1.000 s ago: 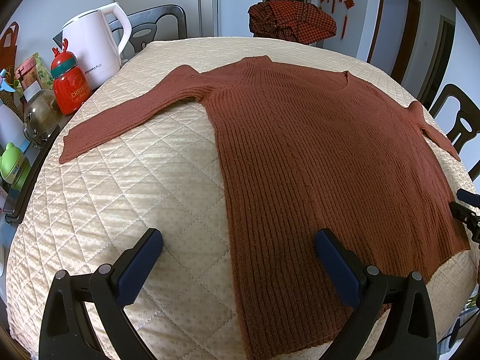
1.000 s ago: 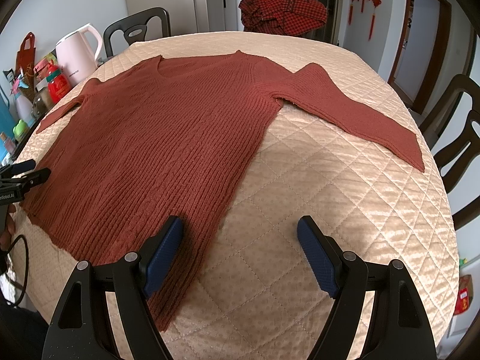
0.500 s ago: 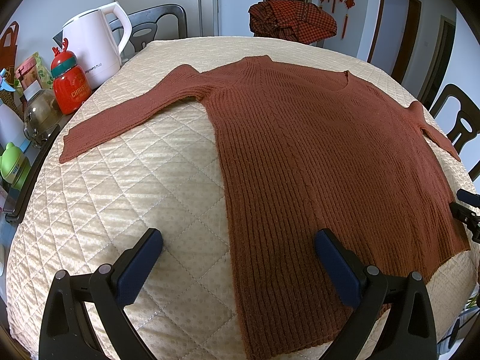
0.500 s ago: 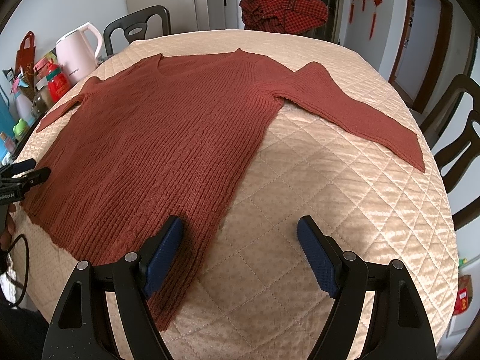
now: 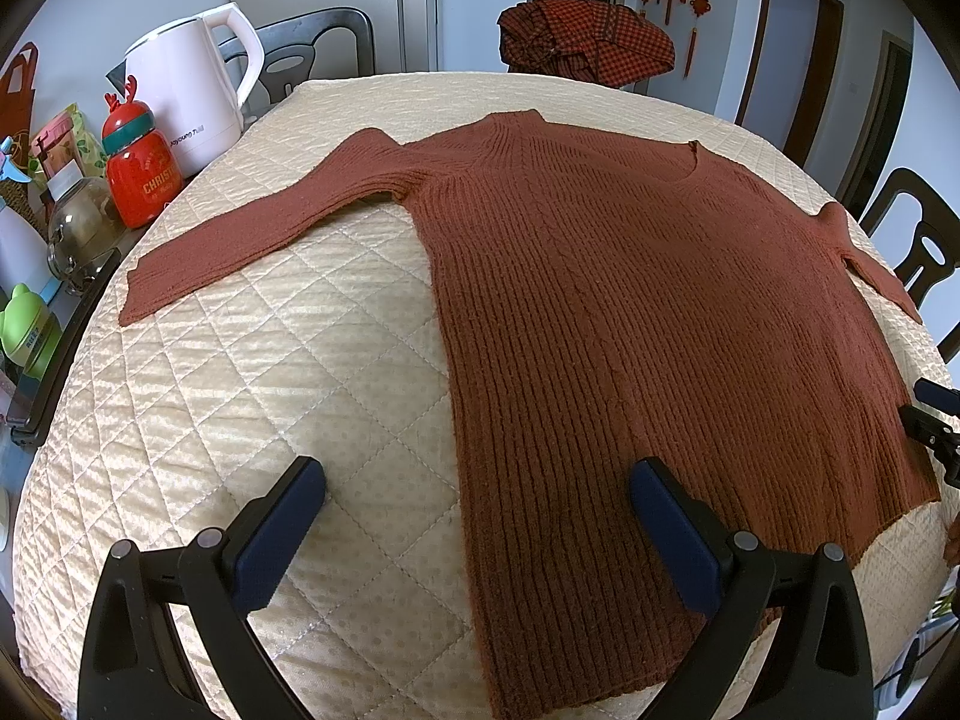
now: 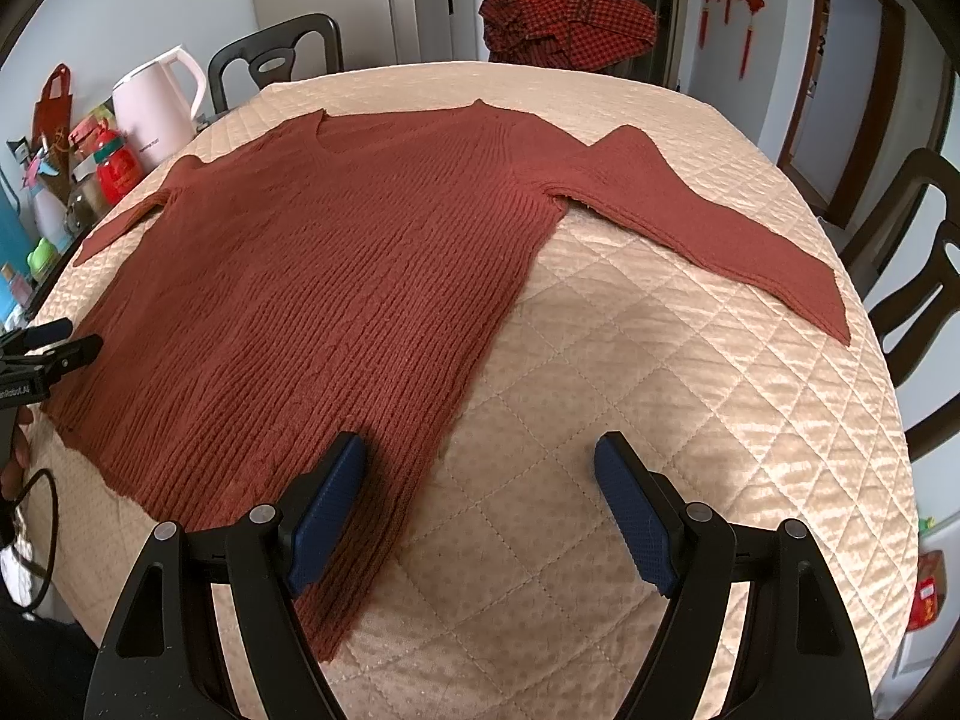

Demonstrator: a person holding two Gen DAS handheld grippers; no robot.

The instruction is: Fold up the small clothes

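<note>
A rust-brown ribbed knit sweater [image 5: 630, 312] lies flat on the quilted cream table cover [image 5: 252, 396], both sleeves spread outward. It also shows in the right wrist view [image 6: 336, 276]. My left gripper [image 5: 477, 501] is open and empty, hovering over the sweater's left hem corner, one finger over the bare cover and one over the knit. My right gripper [image 6: 480, 480] is open and empty over the sweater's right hem corner. The left sleeve cuff [image 5: 150, 294] and the right sleeve cuff [image 6: 822, 306] lie flat on the cover.
A white kettle [image 5: 186, 90], a red Christmas bottle [image 5: 141, 174], a glass jar [image 5: 78, 228] and a green bottle [image 5: 30, 330] crowd the left table edge. A red checked cloth [image 5: 588, 42] hangs on a far chair. Dark chairs [image 6: 924, 276] stand on the right.
</note>
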